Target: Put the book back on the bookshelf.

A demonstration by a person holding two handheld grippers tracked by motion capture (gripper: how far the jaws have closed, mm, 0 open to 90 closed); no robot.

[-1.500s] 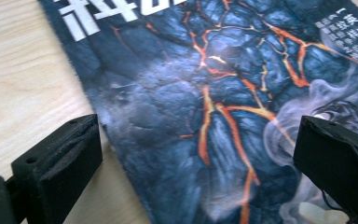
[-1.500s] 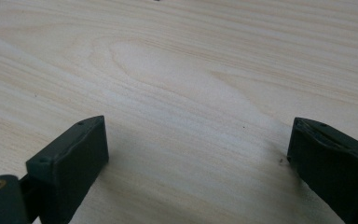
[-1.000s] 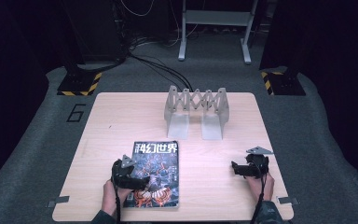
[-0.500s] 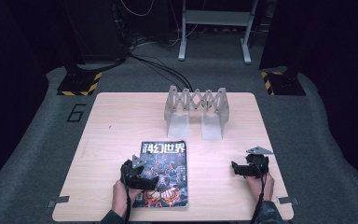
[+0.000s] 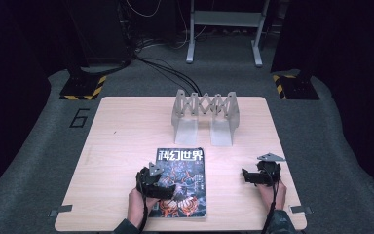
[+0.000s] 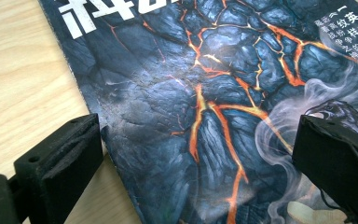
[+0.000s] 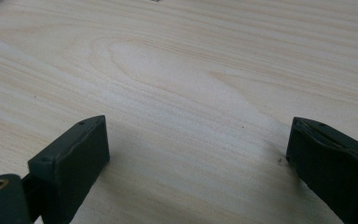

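From the high view, the magazine (image 5: 181, 183) lies flat near the person's edge of the table (image 5: 121, 141), and the left gripper (image 5: 157, 184) sits over its left half, low and close to the cover, while the grey folding rack (image 5: 205, 117) stands well ahead of both grippers toward the far edge. The right gripper (image 5: 251, 176) rests off to the magazine's right, apart from it, over bare wood. In the left gripper view, the jaws stand spread wide: the one on the view's left sits just outside the magazine's (image 6: 205, 93) long edge over the wood, the other hangs over the lava-patterned cover, so the edge lies between them but nothing is pinched yet. To do this well, the step in hand looks like taking hold of that edge; the outer jaw would need to slip under the cover rather than press onto it, so a shallow tilt and a slight nudge to lift the edge seem wise before closing. Thin, glossy pages will likely sag and slide, so a grip well in from the corner should hold better. In the right gripper view, the jaws are likewise parted and empty, with plain tabletop ahead of them; it could steady the far side of the magazine if it skids.
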